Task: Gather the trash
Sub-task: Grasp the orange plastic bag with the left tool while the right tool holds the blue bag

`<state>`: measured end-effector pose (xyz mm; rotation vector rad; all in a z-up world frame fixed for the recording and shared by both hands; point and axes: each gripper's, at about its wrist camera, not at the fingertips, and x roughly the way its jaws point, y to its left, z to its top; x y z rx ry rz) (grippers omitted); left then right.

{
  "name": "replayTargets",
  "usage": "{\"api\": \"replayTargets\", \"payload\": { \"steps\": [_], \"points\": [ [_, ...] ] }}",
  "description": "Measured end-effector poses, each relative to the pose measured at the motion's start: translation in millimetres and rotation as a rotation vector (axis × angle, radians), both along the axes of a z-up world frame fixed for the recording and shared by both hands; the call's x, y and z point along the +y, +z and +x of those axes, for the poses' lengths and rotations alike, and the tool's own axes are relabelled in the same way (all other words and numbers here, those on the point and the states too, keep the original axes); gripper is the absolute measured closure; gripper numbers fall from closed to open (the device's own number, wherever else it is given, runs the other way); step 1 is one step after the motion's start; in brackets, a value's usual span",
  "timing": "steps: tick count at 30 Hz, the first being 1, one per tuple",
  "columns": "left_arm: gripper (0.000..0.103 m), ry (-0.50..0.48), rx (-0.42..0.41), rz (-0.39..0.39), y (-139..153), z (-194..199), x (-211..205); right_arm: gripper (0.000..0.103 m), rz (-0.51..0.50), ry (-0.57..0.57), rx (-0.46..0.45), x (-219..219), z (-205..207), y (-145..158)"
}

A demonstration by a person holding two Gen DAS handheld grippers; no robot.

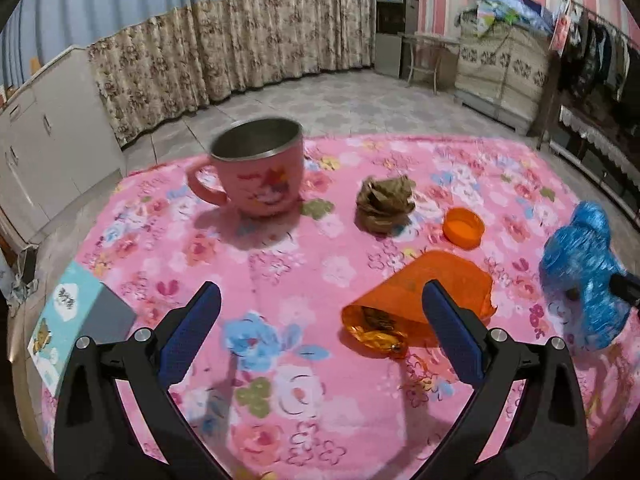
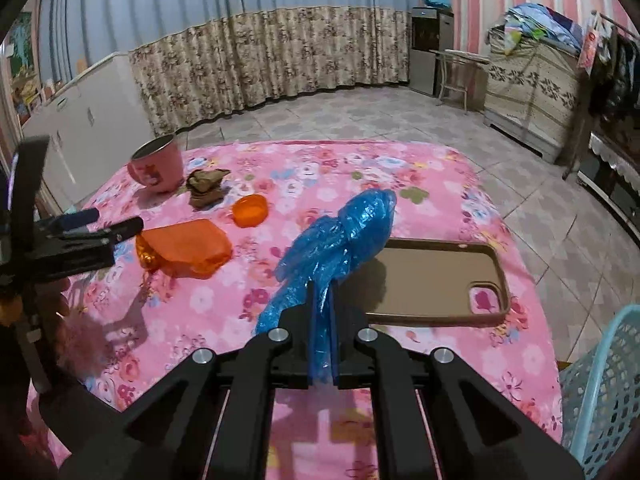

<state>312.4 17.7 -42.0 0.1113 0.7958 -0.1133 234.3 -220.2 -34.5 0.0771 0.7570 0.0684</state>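
My right gripper [image 2: 322, 292] is shut on a crumpled blue plastic bag [image 2: 340, 232], lifted above the pink floral cloth [image 2: 400, 184]. The same blue bag [image 1: 580, 272] hangs at the right of the left wrist view. My left gripper [image 1: 320, 304] stands open over the cloth, its right finger in front of an orange wrapper [image 1: 424, 292] with gold foil at its mouth. The left gripper [image 2: 116, 226] shows at the left of the right wrist view, beside the orange wrapper [image 2: 188, 248]. A brown paper wad [image 1: 384, 204] and an orange cap [image 1: 464, 226] lie farther back.
A pink mug [image 1: 260, 172] stands at the back left. A teal booklet [image 1: 60, 320] lies at the cloth's left edge. A brown phone case [image 2: 440, 280] lies on the right of the cloth, and a light blue mesh basket [image 2: 604, 392] stands off the right edge.
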Motion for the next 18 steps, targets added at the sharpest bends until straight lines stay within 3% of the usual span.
{"api": "replayTargets", "payload": {
  "steps": [6, 10, 12, 14, 18],
  "points": [
    [0.009, -0.014, 0.064, -0.049, -10, 12, -13, 0.097, 0.024, -0.020, 0.008, -12, 6, -8],
    [0.023, -0.034, 0.124, -0.071, -19, 20, -23, 0.097, 0.039, -0.031, 0.007, -19, 5, -10],
    [0.030, -0.050, 0.146, -0.067, -22, 20, -29, 0.097, 0.044, -0.036, 0.009, -21, 5, -12],
    [0.048, -0.074, 0.157, -0.070, -24, 19, -33, 0.097, 0.053, -0.042, 0.013, -23, 7, -15],
    [0.074, -0.088, 0.152, -0.081, -24, 16, -35, 0.097, 0.058, -0.049, 0.012, -24, 6, -16]
  ]
}}
